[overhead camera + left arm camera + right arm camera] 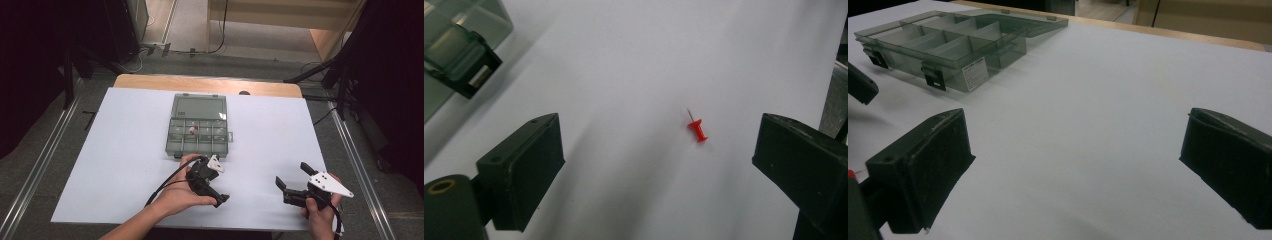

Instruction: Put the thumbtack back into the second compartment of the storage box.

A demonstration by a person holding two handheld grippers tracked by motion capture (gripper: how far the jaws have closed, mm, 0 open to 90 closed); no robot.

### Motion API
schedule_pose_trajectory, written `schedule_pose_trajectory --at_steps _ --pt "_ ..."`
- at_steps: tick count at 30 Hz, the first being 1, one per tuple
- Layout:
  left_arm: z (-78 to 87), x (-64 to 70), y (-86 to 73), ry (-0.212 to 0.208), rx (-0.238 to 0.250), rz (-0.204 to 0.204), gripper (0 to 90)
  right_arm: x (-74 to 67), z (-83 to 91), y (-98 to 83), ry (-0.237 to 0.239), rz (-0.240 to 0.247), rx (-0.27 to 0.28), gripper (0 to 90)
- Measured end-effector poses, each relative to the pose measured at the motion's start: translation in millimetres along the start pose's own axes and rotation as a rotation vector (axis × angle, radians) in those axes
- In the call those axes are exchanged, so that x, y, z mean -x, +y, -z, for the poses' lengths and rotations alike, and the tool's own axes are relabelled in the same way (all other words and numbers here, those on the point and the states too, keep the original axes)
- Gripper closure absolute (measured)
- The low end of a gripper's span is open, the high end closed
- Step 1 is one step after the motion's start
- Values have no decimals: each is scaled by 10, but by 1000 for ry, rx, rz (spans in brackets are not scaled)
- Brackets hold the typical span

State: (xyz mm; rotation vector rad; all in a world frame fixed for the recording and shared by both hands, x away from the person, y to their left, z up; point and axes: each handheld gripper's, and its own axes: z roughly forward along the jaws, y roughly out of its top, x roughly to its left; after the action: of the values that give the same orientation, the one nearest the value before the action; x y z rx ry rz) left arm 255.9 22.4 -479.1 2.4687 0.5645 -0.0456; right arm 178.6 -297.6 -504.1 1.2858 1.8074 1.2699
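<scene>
White sheeting covers the worktop [125, 165], with a clear compartment box [198, 131] lying open at its middle. Left tongs [659, 160] hover beside the box, jaws wide apart and empty, a red pushpin [698, 131] lying on its side on the sheet between them, nearer one jaw. Right tongs [1073, 165] stand wide and empty, well apart. Closing off-centre could flick so small and light a pin away, or pinch only its needle.
</scene>
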Motion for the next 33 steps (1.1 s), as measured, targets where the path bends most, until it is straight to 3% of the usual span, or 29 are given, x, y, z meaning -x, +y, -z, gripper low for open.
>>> schedule_pose_trajectory --at_steps 4,9,19,23,27,33 --pt "-50 81 -22 12 -7 -18 171 0 2 1 -1 2 0 3" --pt "-98 158 -25 16 -3 -30 367 -3 3 3 -1 2 1 3" --pt "-193 247 -18 36 -30 -53 654 -1 6 2 -1 3 0 3" --pt "-196 252 -17 53 -29 -57 734 -2 7 4 -2 3 2 3" --pt "-207 294 -16 97 -39 -114 793 -5 4 3 -1 1 -1 3" --pt "-217 283 -5 90 -41 -119 839 -12 0 4 -4 3 -1 3"
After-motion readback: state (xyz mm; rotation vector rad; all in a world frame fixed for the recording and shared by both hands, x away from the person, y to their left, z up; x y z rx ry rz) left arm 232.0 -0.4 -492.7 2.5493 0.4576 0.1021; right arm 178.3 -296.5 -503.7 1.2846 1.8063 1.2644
